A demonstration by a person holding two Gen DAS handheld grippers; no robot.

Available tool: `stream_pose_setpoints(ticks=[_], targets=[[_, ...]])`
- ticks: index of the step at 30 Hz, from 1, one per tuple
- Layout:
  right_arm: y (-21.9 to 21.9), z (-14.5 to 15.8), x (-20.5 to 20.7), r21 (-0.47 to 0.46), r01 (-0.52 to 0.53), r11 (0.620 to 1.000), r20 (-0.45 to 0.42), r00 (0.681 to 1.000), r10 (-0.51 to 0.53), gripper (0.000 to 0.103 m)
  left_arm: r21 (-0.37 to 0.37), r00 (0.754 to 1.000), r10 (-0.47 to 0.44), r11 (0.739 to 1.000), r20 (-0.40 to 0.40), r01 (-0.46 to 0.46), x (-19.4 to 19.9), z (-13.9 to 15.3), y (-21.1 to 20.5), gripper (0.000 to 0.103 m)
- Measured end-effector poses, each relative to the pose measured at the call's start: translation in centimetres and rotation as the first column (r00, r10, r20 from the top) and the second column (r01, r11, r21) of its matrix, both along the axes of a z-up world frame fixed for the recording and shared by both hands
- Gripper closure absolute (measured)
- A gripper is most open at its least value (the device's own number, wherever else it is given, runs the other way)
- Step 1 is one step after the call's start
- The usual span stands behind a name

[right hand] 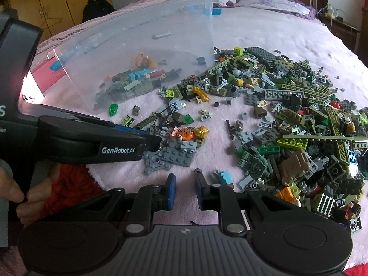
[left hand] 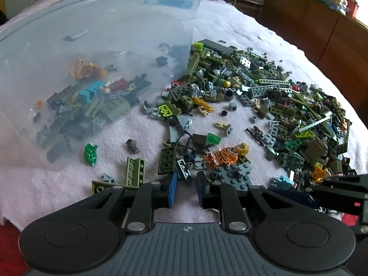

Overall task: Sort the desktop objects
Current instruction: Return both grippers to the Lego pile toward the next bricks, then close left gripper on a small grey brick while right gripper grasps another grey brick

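A large heap of small building bricks [left hand: 287, 115] [right hand: 299, 126], mostly green and grey, covers a pink blanket [left hand: 69, 179]. A clear plastic bin [left hand: 92, 46] [right hand: 138, 46] lies tipped on its side at the left, with several bricks inside. An orange tiger figure [left hand: 224, 156] [right hand: 182, 133] lies beside a grey studded plate [left hand: 234, 177] [right hand: 177, 151]. My left gripper [left hand: 186, 185] [right hand: 156, 141] hangs low over that plate, its jaws slightly apart with nothing between them. My right gripper [right hand: 185, 181] [left hand: 312, 193] is over bare blanket near a light blue piece [right hand: 224, 177], narrowly open and empty.
A green leafy piece [left hand: 90, 154] [right hand: 113, 110] and scattered loose bricks lie between the bin and the heap. A person's hand [right hand: 13, 191] holds the left gripper's handle. Red fabric [right hand: 69, 184] shows at the blanket's near edge. Wooden cabinets [left hand: 322, 23] stand at the far right.
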State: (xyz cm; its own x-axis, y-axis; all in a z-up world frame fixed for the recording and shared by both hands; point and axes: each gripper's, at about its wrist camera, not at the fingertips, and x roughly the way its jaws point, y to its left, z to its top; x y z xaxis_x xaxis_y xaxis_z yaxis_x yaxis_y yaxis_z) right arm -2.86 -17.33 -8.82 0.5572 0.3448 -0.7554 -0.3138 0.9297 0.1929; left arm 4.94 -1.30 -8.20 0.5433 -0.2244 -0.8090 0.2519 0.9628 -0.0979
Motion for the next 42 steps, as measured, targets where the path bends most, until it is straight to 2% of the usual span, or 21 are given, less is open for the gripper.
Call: stream_pose_setpoints(ticks=[3, 7, 12, 14, 20, 25, 31, 33, 36, 40, 42], targets=[[-0.1, -0.1, 0.0, 0.004, 0.002, 1.0, -0.001, 1.0, -0.002, 0.083, 0.021, 1.0, -0.002, 1.0, 0.004, 0.002, 0.2, -0.1, -0.2, 0.091], [-0.2, -0.1, -0.1, 0.009, 0.004, 1.0, -0.002, 1.0, -0.004, 0.083, 0.069, 0.999, -0.039, 0.997, 0.017, 0.038, -0.5, 0.4, -0.4, 0.091], [-0.3, 0.0, -0.3, 0.01, 0.003, 1.0, -0.001, 1.0, -0.003, 0.083, 0.056, 0.999, -0.038, 0.998, -0.004, 0.038, -2.6, 0.9, 1.4, 0.091], [-0.2, 0.0, -0.4, 0.011, 0.002, 1.0, 0.001, 1.0, -0.002, 0.083, 0.042, 0.998, -0.057, 0.997, -0.02, 0.057, -3.5, 0.9, 2.1, 0.09], [0.1, 0.1, -0.6, 0.007, -0.008, 1.0, 0.008, 1.0, 0.008, 0.083, 0.053, 0.998, -0.064, 0.997, -0.01, 0.064, -4.5, 1.2, 2.5, 0.077], [0.2, 0.2, -0.7, 0.004, -0.008, 1.0, 0.01, 1.0, 0.008, 0.083, 0.054, 0.997, -0.082, 0.995, -0.003, 0.082, -4.7, 1.4, 2.0, 0.076], [0.2, 0.1, -0.7, 0.004, -0.008, 1.0, 0.008, 1.0, 0.007, 0.083, -0.002, 0.987, -0.16, 0.987, -0.017, 0.16, -5.6, 1.4, 0.7, 0.077], [0.1, 0.1, -0.7, 0.006, -0.005, 1.0, 0.007, 1.0, 0.005, 0.083, 0.003, 0.983, -0.181, 0.984, -0.011, 0.181, -5.9, 1.4, 0.2, 0.077], [-0.2, 0.1, -0.7, 0.012, 0.004, 1.0, 0.005, 1.0, -0.004, 0.082, 0.029, 0.987, -0.162, 0.986, -0.009, 0.162, -5.9, 1.2, 0.1, 0.076], [-0.2, 0.0, -0.8, 0.01, 0.001, 1.0, 0.006, 1.0, -0.001, 0.082, 0.045, 0.997, -0.078, 0.996, -0.019, 0.079, -5.1, 1.2, 1.2, 0.076], [-0.2, 0.0, -0.8, 0.01, 0.001, 1.0, 0.005, 1.0, -0.001, 0.082, 0.022, 0.998, -0.059, 0.998, -0.036, 0.06, -4.8, 1.1, 1.8, 0.076]])
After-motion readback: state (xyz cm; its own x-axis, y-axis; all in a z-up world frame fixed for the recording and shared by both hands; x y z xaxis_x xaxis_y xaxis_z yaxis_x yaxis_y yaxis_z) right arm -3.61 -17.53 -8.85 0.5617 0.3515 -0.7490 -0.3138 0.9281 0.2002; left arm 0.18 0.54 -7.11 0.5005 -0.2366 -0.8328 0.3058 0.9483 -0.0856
